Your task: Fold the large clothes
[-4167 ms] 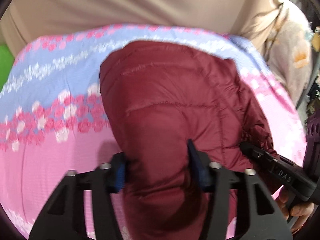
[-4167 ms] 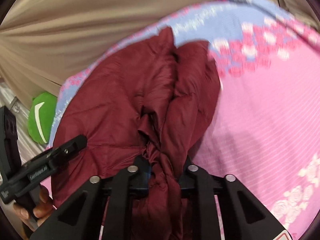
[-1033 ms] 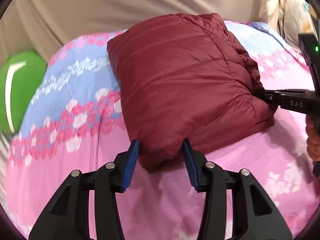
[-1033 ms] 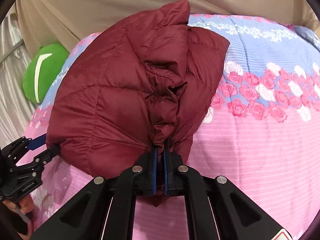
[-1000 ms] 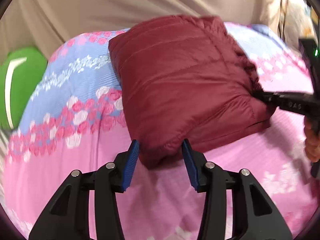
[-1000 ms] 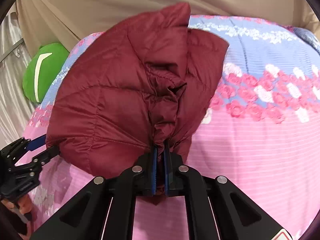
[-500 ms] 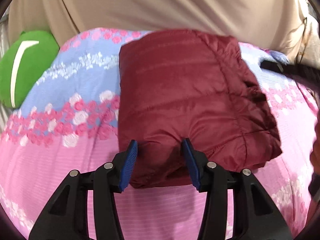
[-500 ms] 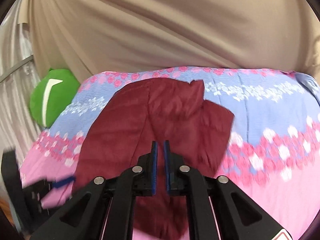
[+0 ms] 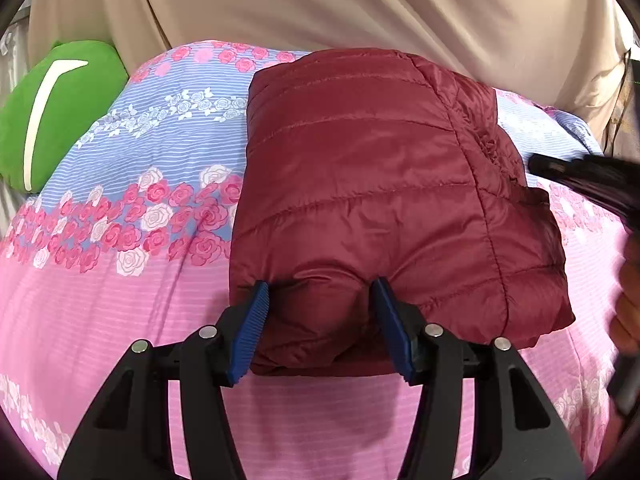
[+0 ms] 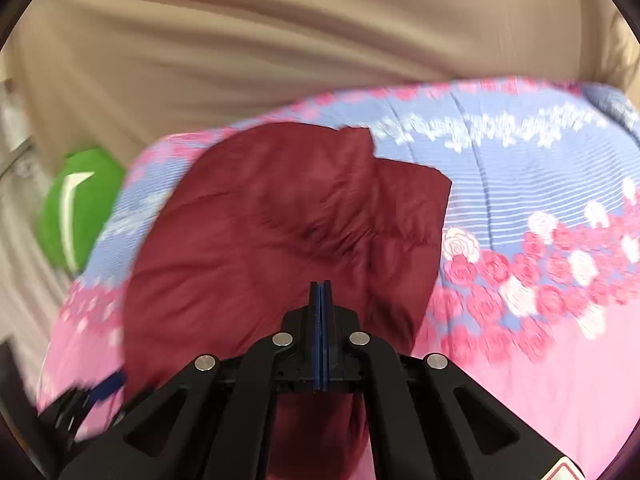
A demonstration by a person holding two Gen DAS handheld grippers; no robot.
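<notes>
- On the floral quilt (image 9: 120, 320), pink near the cameras and blue with rose bands farther back, lies the maroon puffer jacket (image 9: 372, 184), folded into a thick, squarish bundle.
- At the jacket's near edge sits the left gripper (image 9: 320, 320): its blue pads (image 9: 250, 328) stand apart on either side of a puffed fold of the hem, and its jaws have just been opening, with that fold between them. The pads sit right against the fabric, though I cannot tell if they press on it.
- Above the jacket's right side, seen from the right wrist, hangs the right gripper (image 10: 321, 300), its blue pads pressed flat together with nothing between them. The picture is blurred.
- From the left wrist view, the same right gripper (image 9: 580, 172) shows as a dark blurred bar just beside the jacket's right edge, apart from the fabric, with a blurred hand (image 9: 630, 300) below it at the frame's edge.
- Left of the jacket, off the quilt's far corner, rests a green cushion (image 9: 52, 112) with a white stripe.
- Behind the jacket rises a beige curtain (image 9: 320, 0), draped in soft folds across the whole back.
</notes>
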